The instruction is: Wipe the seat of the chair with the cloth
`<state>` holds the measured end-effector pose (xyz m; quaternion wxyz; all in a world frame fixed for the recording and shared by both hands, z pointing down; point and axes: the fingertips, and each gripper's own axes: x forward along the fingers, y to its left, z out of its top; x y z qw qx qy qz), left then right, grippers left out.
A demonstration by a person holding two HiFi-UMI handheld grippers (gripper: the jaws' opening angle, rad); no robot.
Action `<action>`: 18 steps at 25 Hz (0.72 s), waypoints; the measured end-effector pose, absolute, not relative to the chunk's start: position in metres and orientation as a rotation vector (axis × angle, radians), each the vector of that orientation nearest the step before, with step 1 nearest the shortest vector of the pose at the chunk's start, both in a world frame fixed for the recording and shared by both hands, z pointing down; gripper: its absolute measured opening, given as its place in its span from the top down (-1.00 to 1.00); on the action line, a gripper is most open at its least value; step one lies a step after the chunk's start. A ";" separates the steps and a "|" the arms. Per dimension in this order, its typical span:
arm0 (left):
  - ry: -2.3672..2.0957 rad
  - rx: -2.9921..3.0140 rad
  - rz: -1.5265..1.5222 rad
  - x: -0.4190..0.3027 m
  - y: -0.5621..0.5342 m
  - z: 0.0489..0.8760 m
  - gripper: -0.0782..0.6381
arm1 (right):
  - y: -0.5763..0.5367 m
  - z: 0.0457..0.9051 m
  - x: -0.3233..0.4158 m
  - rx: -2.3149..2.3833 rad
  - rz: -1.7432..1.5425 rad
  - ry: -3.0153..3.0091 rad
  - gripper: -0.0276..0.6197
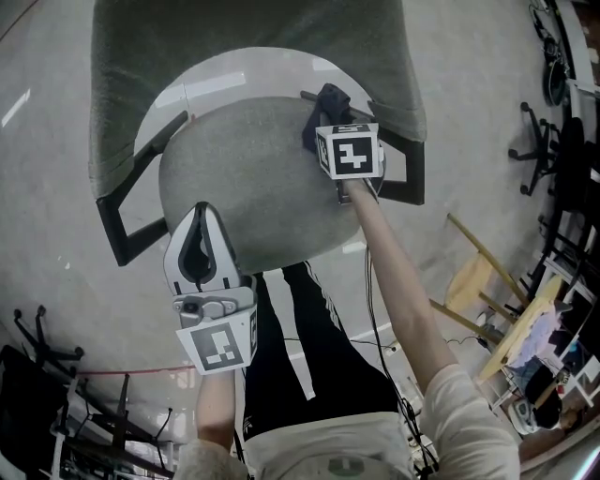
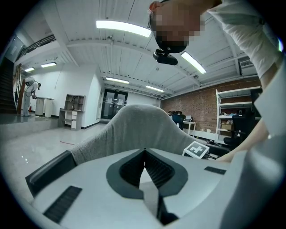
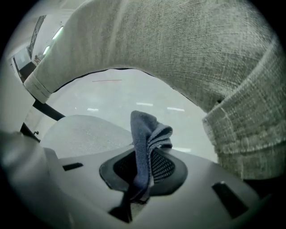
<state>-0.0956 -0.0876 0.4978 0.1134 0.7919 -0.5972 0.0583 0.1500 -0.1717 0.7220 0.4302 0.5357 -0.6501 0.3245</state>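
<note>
This is an open industrial office or lab. A polished pale floor [image 1: 56,187] lies around the chair [image 1: 253,178], with strip lights [image 2: 123,27] on a white ceiling [image 2: 85,51] above it. A brick wall [image 2: 196,100] and shelves [image 2: 234,107] stand behind it, and spare office chairs [image 1: 539,150] to its right.

The seat [image 1: 253,178] and backrest [image 1: 253,28] are coarse, matt grey woven fabric. The cloth [image 3: 144,134] is soft, dark blue and finely napped. The left gripper [image 2: 144,151] has a smooth, matt, pale plastic shell and dark ribbed pads [image 2: 161,167]. The floor [image 1: 47,187] is glossy.
</note>
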 end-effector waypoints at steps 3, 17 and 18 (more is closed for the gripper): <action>-1.749 2.333 0.171 -0.092 -0.083 0.495 0.74 | -0.170 0.720 0.159 1.353 0.787 -1.595 0.73; -1.858 2.286 0.178 -0.116 -0.073 0.486 0.74 | -0.185 0.661 0.127 1.405 0.632 -1.740 0.73; -1.875 2.282 0.173 -0.119 -0.073 0.483 0.74 | -0.186 0.651 0.116 1.400 0.632 -1.782 0.73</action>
